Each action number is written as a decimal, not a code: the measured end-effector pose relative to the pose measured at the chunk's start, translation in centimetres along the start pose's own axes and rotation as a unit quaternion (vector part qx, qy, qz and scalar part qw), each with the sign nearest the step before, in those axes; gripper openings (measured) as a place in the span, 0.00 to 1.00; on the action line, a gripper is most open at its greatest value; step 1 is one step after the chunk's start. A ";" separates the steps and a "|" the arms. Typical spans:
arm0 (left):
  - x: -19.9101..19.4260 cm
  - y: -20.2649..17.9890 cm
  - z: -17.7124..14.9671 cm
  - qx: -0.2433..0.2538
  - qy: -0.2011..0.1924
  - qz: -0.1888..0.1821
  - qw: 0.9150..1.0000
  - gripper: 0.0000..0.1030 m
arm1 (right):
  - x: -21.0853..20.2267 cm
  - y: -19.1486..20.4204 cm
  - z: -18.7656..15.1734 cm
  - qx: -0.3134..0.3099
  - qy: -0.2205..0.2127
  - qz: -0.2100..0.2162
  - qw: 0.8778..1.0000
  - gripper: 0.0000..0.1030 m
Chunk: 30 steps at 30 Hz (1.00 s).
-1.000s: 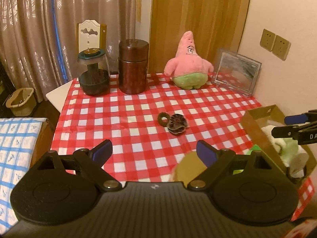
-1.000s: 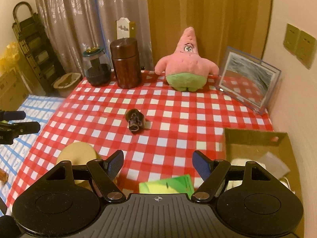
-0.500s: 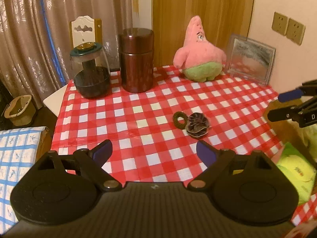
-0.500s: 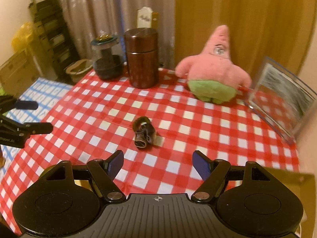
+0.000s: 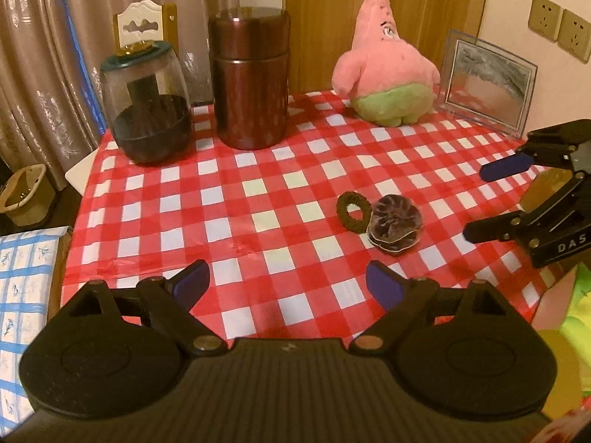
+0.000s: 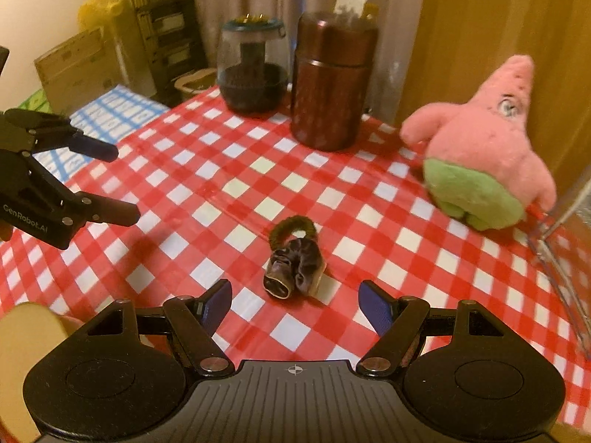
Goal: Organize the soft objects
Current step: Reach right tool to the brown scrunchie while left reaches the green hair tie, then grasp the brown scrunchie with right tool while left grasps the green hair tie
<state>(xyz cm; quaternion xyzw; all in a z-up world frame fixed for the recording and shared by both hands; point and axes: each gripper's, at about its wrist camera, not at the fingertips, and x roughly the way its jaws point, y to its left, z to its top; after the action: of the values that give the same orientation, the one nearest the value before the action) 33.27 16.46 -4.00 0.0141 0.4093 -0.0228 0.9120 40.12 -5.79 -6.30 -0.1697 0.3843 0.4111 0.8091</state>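
Hovering pair: both grippers hung above the red-and-white checked tabletop (image 5: 258,184), tilted down toward its middle.
Left gripper (image 5: 288,288): jaws stood wide apart, nothing between the blue pads, only bare cloth under them.
Right gripper (image 6: 295,304): jaws were apart too, a little narrower, holding nothing; in the left wrist view it reached in from the right edge.
Dark scrunchie (image 6: 295,267): a crumpled, shiny dark piece lay on the tabletop just ahead of the right gripper's gap, touching neither pad.
Hair ring (image 5: 354,210): a fuzzy dark-green loop lay flat, touching the scrunchie on its far-left side as the left wrist view had it.
Pink starfish plush (image 5: 386,70): it sat upright at the back of the tabletop, green shorts down, well apart from both grippers.
Brown canister (image 5: 251,81): it stood upright at the back, left of the plush.
Glass jar (image 5: 147,103): dark contents, green lid, just left of the canister.
Clear frame (image 5: 487,81): it leaned at the back right corner, beside the plush.
Right edge, left wrist view: something yellow-green showed there, too cut off to name.
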 end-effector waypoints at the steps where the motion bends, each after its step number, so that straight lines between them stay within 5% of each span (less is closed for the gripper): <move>1: 0.5 0.0 -0.1 -0.002 0.001 0.000 1.000 0.88 | 0.6 -0.1 0.0 -0.003 0.002 0.005 1.000 0.73; 8: 2.9 0.0 0.0 -0.002 0.005 -0.011 1.000 0.88 | 4.3 -0.6 0.3 -0.023 0.012 0.030 0.999 0.72; 20: 5.4 -0.6 0.8 0.020 0.010 -0.020 1.000 0.88 | 7.8 -0.7 0.1 -0.057 0.031 0.022 0.998 0.51; 23: 5.9 -0.8 1.0 0.023 0.009 -0.024 0.999 0.88 | 8.1 -0.8 -0.2 -0.058 0.029 0.022 0.998 0.43; 27: 6.8 -1.1 1.3 0.026 0.013 -0.030 0.999 0.88 | 8.0 -1.1 -0.3 -0.045 0.028 0.021 0.998 0.18; 30: 7.6 -1.4 1.5 0.035 0.013 -0.041 0.998 0.88 | 7.0 -1.9 -0.5 -0.026 0.022 0.011 0.999 0.13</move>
<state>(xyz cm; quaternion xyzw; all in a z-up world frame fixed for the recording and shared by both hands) 39.37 14.80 -8.67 0.0298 0.4201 -0.0743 0.9039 43.98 -3.45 -12.04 -0.1952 0.3926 0.4259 0.7914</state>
